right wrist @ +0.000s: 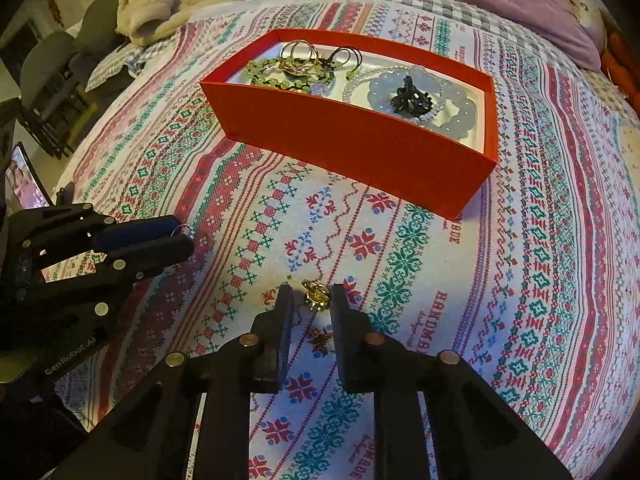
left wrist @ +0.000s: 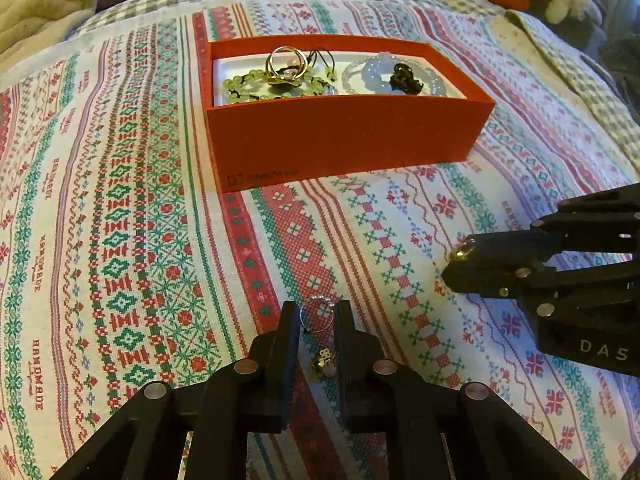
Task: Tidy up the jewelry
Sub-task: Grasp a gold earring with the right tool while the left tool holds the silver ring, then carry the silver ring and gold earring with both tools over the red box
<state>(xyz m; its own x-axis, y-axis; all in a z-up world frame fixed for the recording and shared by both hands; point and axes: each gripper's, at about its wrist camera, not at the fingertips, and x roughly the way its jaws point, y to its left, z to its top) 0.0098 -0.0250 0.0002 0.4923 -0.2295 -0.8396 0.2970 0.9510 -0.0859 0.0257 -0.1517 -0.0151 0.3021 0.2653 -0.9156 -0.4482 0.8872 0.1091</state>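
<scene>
left gripper (left wrist: pixel 316 316) – pinches silver ring (left wrist: pixel 316 317) | right gripper (right wrist: pixel 310 298) – pinches gold ring (right wrist: pixel 315 295) | box (left wrist: pixel 340 136) straight ahead

Both wrist views look down close; share red box (left wrist: pixel 344 132).

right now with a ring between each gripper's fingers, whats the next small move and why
Probably carry both toward the red box. The left gripper seems to hold the silver ring and the right gripper the gold ring, while the box sits open ahead with other jewelry inside.
</scene>
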